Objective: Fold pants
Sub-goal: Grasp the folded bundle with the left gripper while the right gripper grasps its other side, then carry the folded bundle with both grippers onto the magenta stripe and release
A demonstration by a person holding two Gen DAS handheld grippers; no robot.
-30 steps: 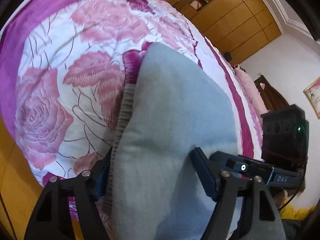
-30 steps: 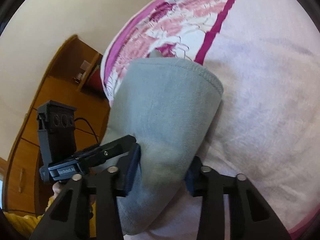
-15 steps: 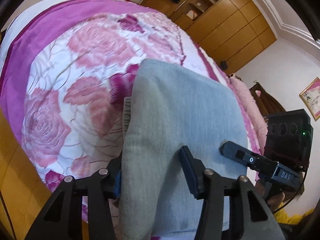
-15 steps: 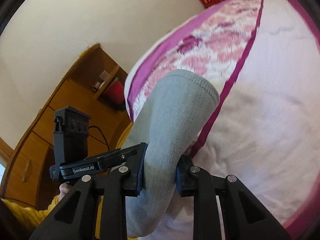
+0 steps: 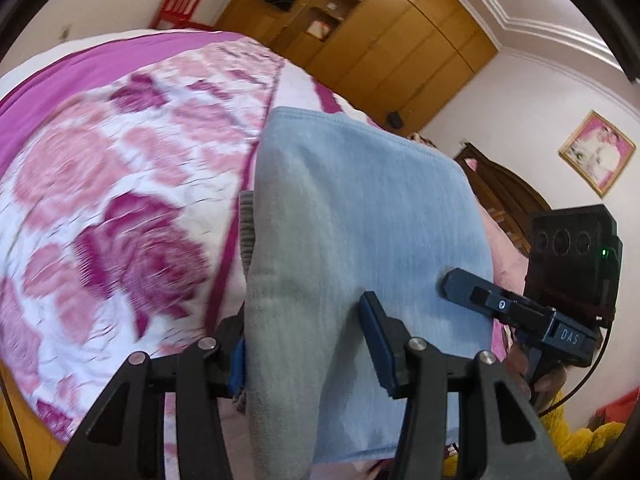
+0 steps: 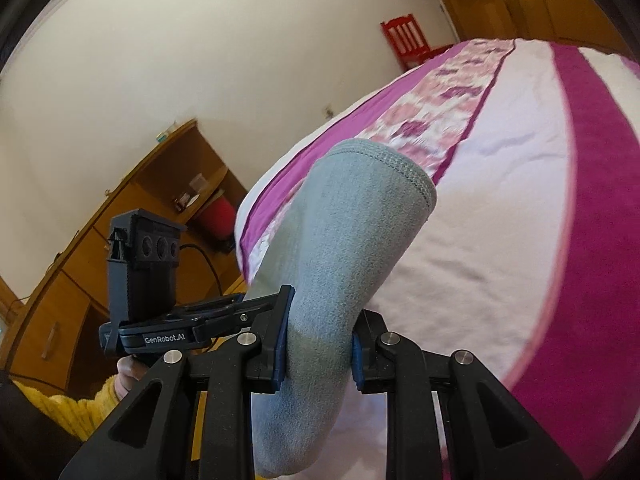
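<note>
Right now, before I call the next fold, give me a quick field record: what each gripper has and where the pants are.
left gripper: shut on the pants, near the ribbed waistband
right gripper: shut on the pants, fabric bunched between the blue pads
pants: grey-blue, folded double, held up between both grippers
hem: stitched edge at the far end, off the bed in the right wrist view
bed: pink floral cover with magenta stripes, beneath the pants
background: wooden wardrobe, red chair

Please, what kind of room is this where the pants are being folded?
Most likely a home bedroom. A bed with a pink and purple rose-patterned cover fills both views, a tall wooden wardrobe lines the far wall, and a framed picture hangs nearby. Both tools hold the grey pants over the bed.
</note>
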